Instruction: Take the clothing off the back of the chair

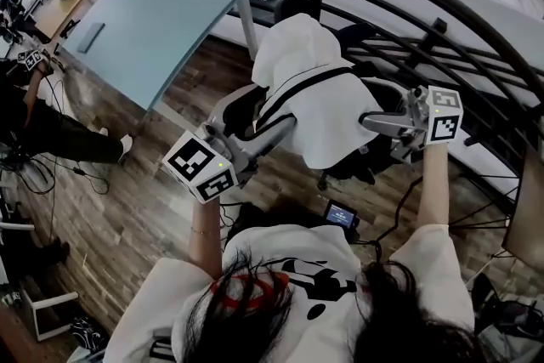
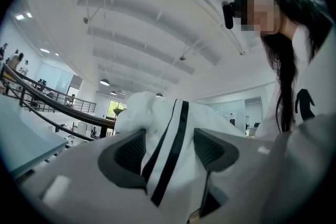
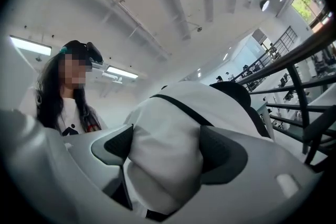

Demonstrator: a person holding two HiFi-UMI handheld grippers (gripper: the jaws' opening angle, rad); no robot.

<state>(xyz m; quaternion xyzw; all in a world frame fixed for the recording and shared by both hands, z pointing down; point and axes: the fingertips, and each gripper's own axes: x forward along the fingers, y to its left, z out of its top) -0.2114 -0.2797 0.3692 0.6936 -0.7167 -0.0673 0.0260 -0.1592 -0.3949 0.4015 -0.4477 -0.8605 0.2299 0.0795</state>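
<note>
- Wood-plank floor below; a pale blue tabletop lies at 10 o'clock.
- The white striped garment hangs draped over the black chair, dead centre.
- The left gripper, level on an outstretched forearm, sits at the garment's 7 o'clock, clenched on a striped fold.
- The right gripper, level at 3 o'clock, has its jaws spread wide around a bulge of cloth, released.

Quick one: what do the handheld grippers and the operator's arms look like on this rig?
The left gripper and right gripper both have light grey bodies, dark ribbed pads and a white cube with black square markers. The operator wears a white short-sleeved shirt with black print, and a thin bracelet on the left wrist.
</note>
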